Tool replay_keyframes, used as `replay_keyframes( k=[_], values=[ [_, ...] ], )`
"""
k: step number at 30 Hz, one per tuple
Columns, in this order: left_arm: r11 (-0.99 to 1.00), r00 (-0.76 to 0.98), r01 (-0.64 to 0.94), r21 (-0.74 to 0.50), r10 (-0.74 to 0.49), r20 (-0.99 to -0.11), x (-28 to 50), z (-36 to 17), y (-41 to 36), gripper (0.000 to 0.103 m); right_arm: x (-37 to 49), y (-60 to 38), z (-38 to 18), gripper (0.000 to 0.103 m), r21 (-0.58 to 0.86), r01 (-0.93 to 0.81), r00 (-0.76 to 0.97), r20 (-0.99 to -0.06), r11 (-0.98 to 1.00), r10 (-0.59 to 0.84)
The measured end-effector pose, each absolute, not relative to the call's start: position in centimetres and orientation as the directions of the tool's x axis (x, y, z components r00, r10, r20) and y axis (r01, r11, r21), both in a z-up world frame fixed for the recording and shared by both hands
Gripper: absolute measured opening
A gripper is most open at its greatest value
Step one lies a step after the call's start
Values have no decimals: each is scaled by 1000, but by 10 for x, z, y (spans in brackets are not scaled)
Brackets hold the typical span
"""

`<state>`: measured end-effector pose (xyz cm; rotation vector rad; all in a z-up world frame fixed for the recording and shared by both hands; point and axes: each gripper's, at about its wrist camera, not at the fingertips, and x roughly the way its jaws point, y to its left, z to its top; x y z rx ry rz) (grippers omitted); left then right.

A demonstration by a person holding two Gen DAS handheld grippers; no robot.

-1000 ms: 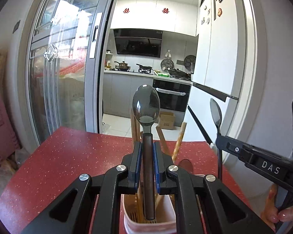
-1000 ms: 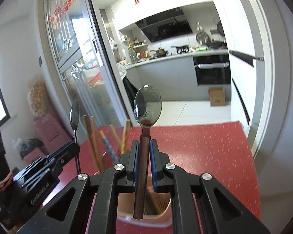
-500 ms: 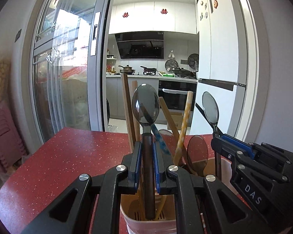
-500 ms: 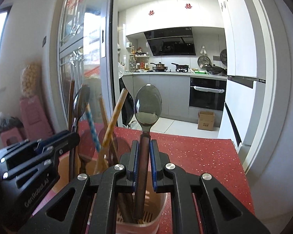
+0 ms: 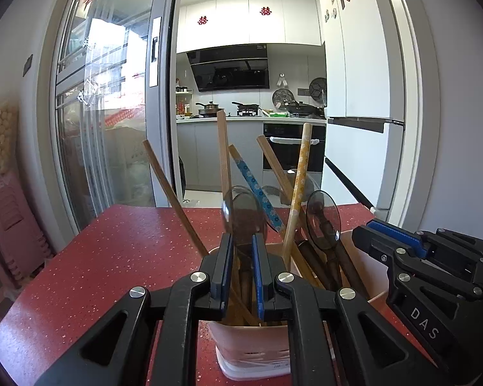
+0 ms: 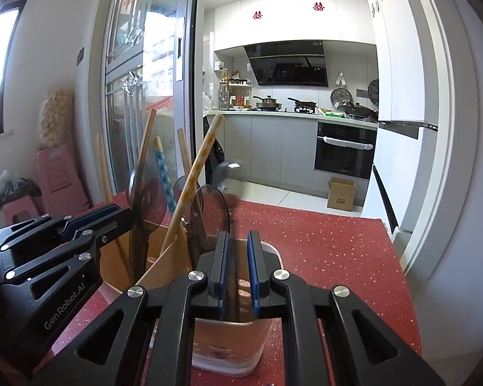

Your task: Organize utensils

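A pale pink utensil holder (image 5: 251,347) (image 6: 228,344) stands on the red speckled table (image 5: 112,257), holding several chopsticks and a dark spoon (image 5: 323,218). My left gripper (image 5: 242,257) hangs just over the holder's near rim. Its spoon (image 5: 244,215) is blurred and sits low between the pads, handle down in the holder, with a thin gap beside the handle. My right gripper (image 6: 236,257) hangs over the holder's right side. Its spoon (image 6: 228,177) is a faint blur, the handle thin between pads that stand slightly apart. Each gripper shows in the other's view (image 5: 389,241) (image 6: 106,218).
The chopsticks (image 5: 223,167) lean out above the holder between the two grippers. The table's far edge (image 6: 306,209) faces an open kitchen doorway, with a glass sliding door (image 5: 112,112) on the left and a white fridge (image 5: 354,96) on the right.
Both grippers have come down onto the holder, and the right one has rolled upright. Both spoons, firmly held and sharp before, now blur, and the left one's bowl has slid down to the pads.
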<state>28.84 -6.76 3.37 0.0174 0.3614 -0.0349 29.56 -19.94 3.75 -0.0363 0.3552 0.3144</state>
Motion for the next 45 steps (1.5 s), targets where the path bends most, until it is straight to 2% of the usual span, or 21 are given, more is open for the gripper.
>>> replay_keyframes(
  k=[5,13,16,17,18,19,22,25,31,36,39,42,45],
  values=[
    [1000,931,27,-6,-27,-363,286,37,-63,41,293,-204,41,15,42,-304,885,-356,952,298],
    [1000,924,15,-22,-22,-381,268,47,-54,42,279,-218,51,40,126,-287,873,-375,950,313],
    [1000,915,12,-28,-22,-403,259,46,-50,42,268,-221,51,47,140,-272,871,-386,952,306],
    [1000,913,12,-28,-22,-407,256,46,-50,46,265,-222,50,48,142,-267,870,-390,953,302],
    [1000,910,10,-28,-21,-415,251,45,-50,81,260,-223,49,51,145,-255,869,-399,956,292],
    [1000,908,2,-26,-13,-419,248,44,-48,103,257,-224,47,54,146,-246,868,-406,958,285],
    [1000,923,-12,-17,5,-386,229,46,-47,103,244,-226,40,64,145,-218,863,-433,965,260],
    [1000,901,1,-11,-5,-435,222,41,-47,103,231,-228,30,74,130,-169,862,-461,977,211],
    [1000,859,1,-21,-11,-512,209,24,-43,103,213,-235,13,83,115,-64,849,-515,991,115],
    [1000,839,-12,-23,-2,-544,199,15,-36,103,197,-235,8,85,75,-39,851,-521,996,72],
    [999,834,-29,-21,12,-552,192,11,-31,103,187,-234,8,103,72,-40,857,-511,997,71],
    [999,837,-40,-21,22,-547,185,11,-27,103,172,-233,11,103,82,-32,883,-465,996,66],
    [999,834,-39,-31,15,-551,178,10,-21,103,166,-232,14,103,75,-13,879,-474,997,48]
  ],
)
